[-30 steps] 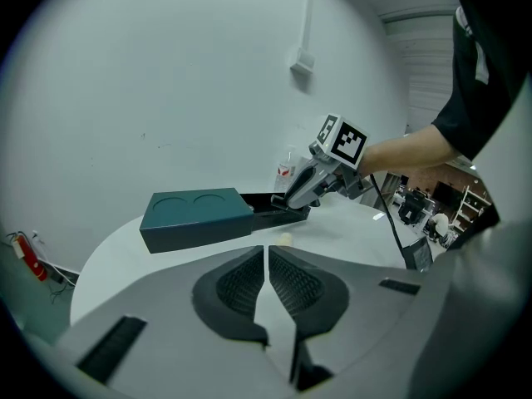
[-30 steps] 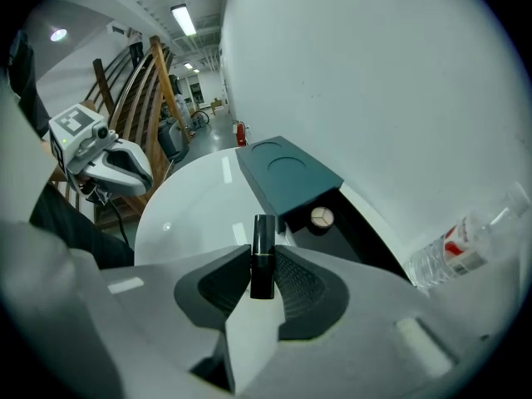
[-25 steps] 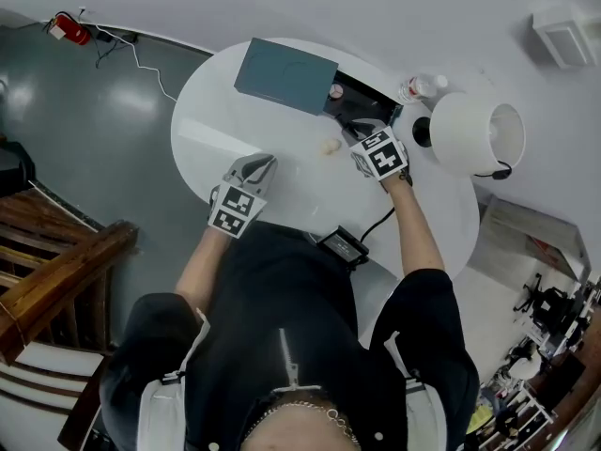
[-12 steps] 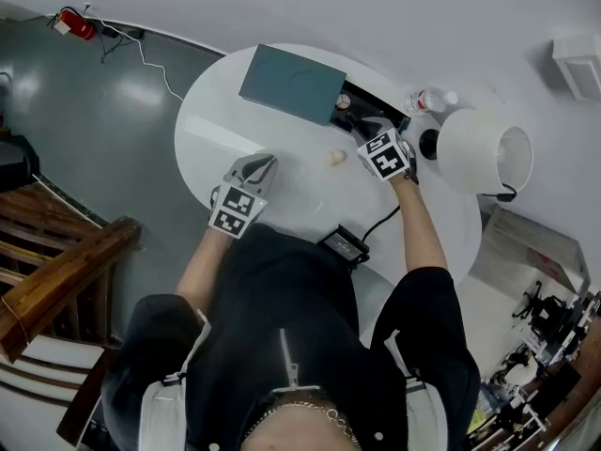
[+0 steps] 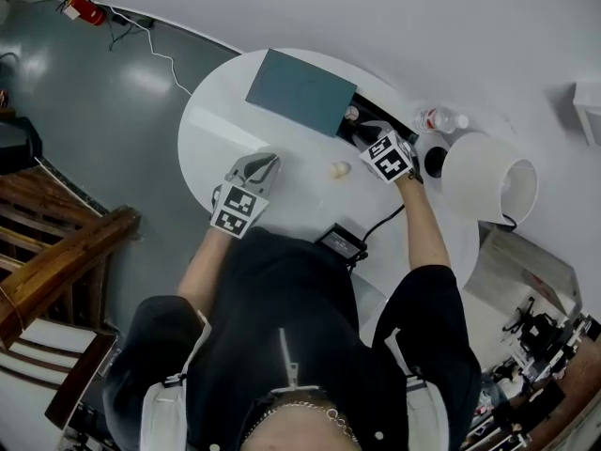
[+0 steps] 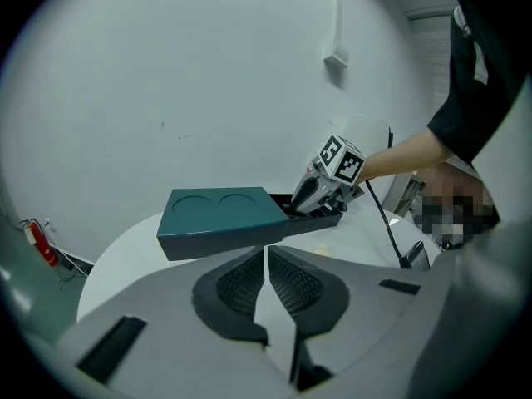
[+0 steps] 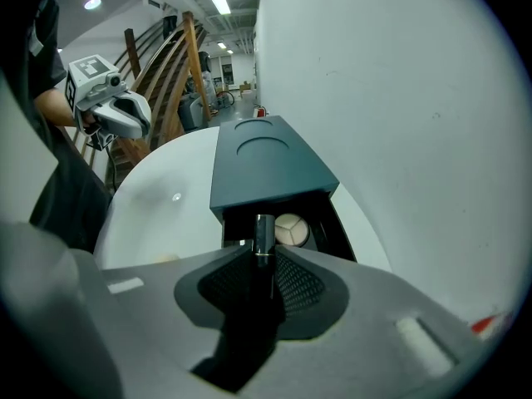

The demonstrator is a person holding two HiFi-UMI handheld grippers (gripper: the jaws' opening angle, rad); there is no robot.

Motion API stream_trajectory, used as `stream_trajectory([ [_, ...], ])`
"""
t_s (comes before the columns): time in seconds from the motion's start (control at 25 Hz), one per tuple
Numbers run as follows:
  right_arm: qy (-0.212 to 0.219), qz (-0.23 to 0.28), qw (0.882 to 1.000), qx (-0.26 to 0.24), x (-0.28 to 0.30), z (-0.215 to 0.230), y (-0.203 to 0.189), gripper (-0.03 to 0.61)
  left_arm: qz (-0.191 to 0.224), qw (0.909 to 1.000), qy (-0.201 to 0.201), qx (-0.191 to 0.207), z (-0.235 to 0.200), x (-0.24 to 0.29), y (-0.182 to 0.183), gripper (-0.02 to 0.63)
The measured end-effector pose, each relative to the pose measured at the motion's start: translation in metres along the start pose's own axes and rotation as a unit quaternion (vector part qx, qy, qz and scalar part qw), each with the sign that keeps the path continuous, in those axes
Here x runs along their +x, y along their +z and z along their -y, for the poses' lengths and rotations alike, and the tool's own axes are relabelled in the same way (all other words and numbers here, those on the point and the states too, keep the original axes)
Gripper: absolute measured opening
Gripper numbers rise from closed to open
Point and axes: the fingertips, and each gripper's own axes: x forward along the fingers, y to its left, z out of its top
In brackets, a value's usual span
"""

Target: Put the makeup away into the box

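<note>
Right gripper (image 5: 387, 155) has closed in on the open end of the box (image 5: 300, 92) and now hangs over its pulled-out tray (image 7: 335, 229). It was nearer the table's middle a second ago. Left gripper (image 5: 242, 193) has hardly shifted and sits low over the near side of the white table (image 5: 235, 130).

The right gripper view shows its jaws clenched on a dark lipstick (image 7: 263, 233). The tube stands between the pads with its end poking out past the tips. Its long axis runs along the jaws and points forward and down at the tray, which lies straight ahead of the tip and just below it. A round cream compact (image 7: 290, 229) already lies in the tray, just right of the line of the tube, so the free space seems to be on the left side.

The left gripper view shows that gripper's jaws drawn together with nothing between them. It faces the box's closed teal side and is well apart from the tray, so the right hand is plainly the nearer one.

A small cream lump, perhaps a sponge (image 5: 339, 169), is on the table between the two grippers, outside the box.
</note>
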Motion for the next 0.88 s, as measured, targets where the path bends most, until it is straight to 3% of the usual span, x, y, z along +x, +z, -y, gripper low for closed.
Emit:
stream_trajectory([
  [0.2,0.041,-0.025,0.998,-0.038,0.013,-0.005,-0.002,0.086,-0.005,0.9999,0.011,-0.012,-0.007,0.002,-0.001,0.015],
  [0.44,0.08,-0.04,0.995,-0.047,0.027,-0.011,-0.005,0.086,-0.011,0.9996,0.016,-0.02,-0.008,0.009,0.0,0.015],
  [0.88,0.085,-0.033,0.996,-0.01,0.032,-0.005,-0.011,0.103,-0.011,0.9997,0.016,-0.016,-0.006,0.011,0.003,0.015],
])
